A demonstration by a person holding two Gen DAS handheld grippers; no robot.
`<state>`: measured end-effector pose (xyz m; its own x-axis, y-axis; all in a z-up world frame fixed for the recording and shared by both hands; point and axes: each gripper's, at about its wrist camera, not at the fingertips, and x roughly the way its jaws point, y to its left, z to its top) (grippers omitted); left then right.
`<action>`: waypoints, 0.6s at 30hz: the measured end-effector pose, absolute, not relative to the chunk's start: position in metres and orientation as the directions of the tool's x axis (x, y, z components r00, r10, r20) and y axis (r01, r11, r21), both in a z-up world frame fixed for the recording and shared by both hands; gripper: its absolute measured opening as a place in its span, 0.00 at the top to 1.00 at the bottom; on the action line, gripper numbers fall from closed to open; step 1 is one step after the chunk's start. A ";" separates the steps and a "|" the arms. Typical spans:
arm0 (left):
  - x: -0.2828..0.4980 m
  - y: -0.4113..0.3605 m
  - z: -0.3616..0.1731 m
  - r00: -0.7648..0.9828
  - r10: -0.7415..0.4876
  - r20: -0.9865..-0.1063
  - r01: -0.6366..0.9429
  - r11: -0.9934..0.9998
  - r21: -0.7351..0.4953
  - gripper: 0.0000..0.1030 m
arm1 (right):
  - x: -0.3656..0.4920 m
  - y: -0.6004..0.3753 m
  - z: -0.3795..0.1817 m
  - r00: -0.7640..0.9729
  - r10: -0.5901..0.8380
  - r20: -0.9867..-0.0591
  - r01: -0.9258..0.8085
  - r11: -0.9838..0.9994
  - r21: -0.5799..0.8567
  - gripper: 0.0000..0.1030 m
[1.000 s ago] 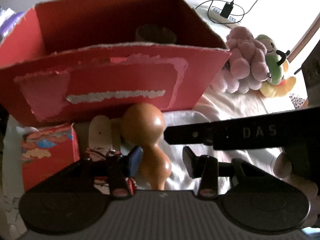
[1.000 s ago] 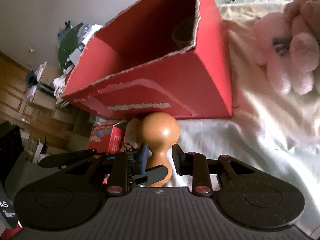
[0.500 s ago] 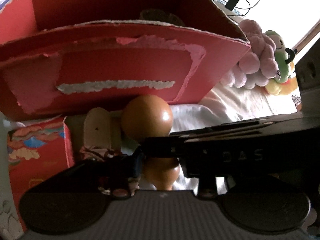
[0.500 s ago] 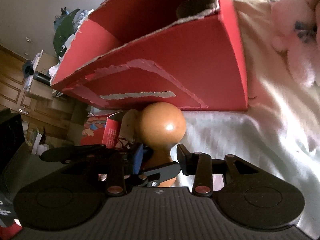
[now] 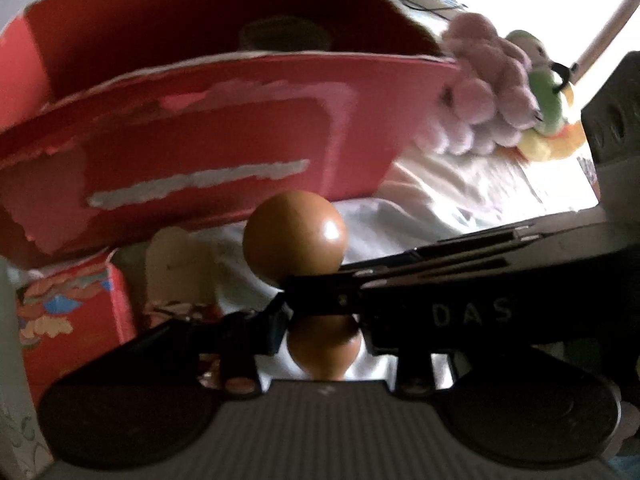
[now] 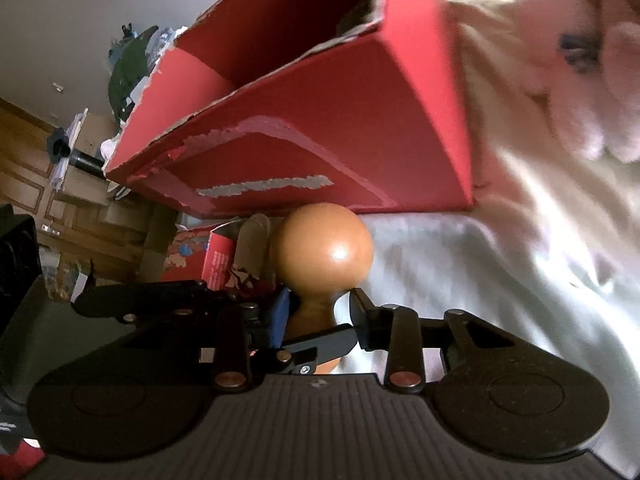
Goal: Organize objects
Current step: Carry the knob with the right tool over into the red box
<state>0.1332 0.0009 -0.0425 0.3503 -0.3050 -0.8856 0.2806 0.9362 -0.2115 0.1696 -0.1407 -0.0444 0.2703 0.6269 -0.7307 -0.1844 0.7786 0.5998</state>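
Note:
An orange-brown gourd-shaped wooden object [image 5: 295, 236] stands upright in front of a large open red cardboard box [image 5: 208, 148]. Both grippers close around its narrow waist. My left gripper [image 5: 324, 324] has its fingers at the waist, and the right gripper's finger crosses in front of them. In the right wrist view my right gripper [image 6: 318, 312] is shut on the gourd [image 6: 322, 246] at the neck, below its round top. The red box [image 6: 320, 120] stands just behind, with a dark round thing [image 5: 284, 34] inside.
A small patterned red box [image 5: 68, 320] and a pale flat item [image 5: 176, 264] sit at the left of the gourd. Pink and green plush toys [image 5: 504, 92] lie to the right on the white sheet [image 6: 500, 280]. Cables lie far behind.
Both grippers have closed in on the gourd's waist, and the right gripper's finger has moved across the left view. The box has shifted in both views as the cameras tilt.

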 end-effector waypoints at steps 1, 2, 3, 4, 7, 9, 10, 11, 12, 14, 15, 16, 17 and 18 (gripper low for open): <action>0.132 -0.003 -0.041 0.348 -0.312 -0.884 0.294 0.932 -0.213 0.66 | 0.167 -0.147 -0.042 0.280 0.625 -0.729 -0.176 0.779 0.601 0.65; 0.131 -0.007 -0.039 0.347 -0.318 -0.882 0.306 0.928 -0.214 0.66 | 0.165 -0.151 -0.040 0.288 0.624 -0.726 -0.168 0.780 0.603 0.65; 0.130 -0.011 -0.037 0.346 -0.326 -0.880 0.321 0.922 -0.216 0.66 | 0.162 -0.156 -0.038 0.299 0.623 -0.723 -0.160 0.779 0.606 0.65; 0.130 -0.015 -0.035 0.346 -0.333 -0.877 0.333 0.918 -0.217 0.66 | 0.159 -0.161 -0.035 0.310 0.622 -0.719 -0.153 0.779 0.608 0.65; 0.127 -0.027 -0.026 0.352 -0.353 -0.867 0.369 0.903 -0.218 0.66 | 0.151 -0.172 -0.026 0.347 0.610 -0.713 -0.141 0.785 0.603 0.65; 0.125 -0.036 -0.019 0.360 -0.366 -0.858 0.397 0.892 -0.215 0.66 | 0.146 -0.180 -0.019 0.375 0.598 -0.709 -0.135 0.791 0.596 0.65; 0.124 -0.040 -0.016 0.363 -0.372 -0.854 0.408 0.888 -0.213 0.66 | 0.143 -0.183 -0.015 0.388 0.592 -0.706 -0.131 0.794 0.594 0.65; 0.124 -0.043 -0.012 0.365 -0.379 -0.850 0.419 0.883 -0.214 0.66 | 0.140 -0.187 -0.011 0.402 0.586 -0.704 -0.127 0.797 0.591 0.65; 0.123 -0.047 -0.008 0.367 -0.388 -0.845 0.430 0.877 -0.215 0.66 | 0.137 -0.191 -0.006 0.416 0.581 -0.700 -0.124 0.798 0.589 0.65; 0.121 -0.054 -0.001 0.375 -0.403 -0.835 0.452 0.866 -0.215 0.66 | 0.134 -0.196 0.002 0.443 0.570 -0.692 -0.120 0.803 0.584 0.65; 0.120 -0.057 0.005 0.381 -0.411 -0.828 0.463 0.860 -0.214 0.66 | 0.133 -0.198 0.006 0.455 0.564 -0.689 -0.119 0.805 0.580 0.65; 0.120 -0.060 0.009 0.387 -0.417 -0.823 0.471 0.856 -0.212 0.66 | 0.131 -0.201 0.011 0.470 0.558 -0.684 -0.120 0.808 0.576 0.65; 0.119 -0.062 0.014 0.394 -0.422 -0.817 0.481 0.852 -0.208 0.66 | 0.130 -0.203 0.017 0.487 0.551 -0.677 -0.122 0.811 0.572 0.65; 0.119 -0.065 0.021 0.402 -0.427 -0.810 0.491 0.847 -0.203 0.66 | 0.130 -0.204 0.021 0.502 0.546 -0.671 -0.124 0.813 0.569 0.65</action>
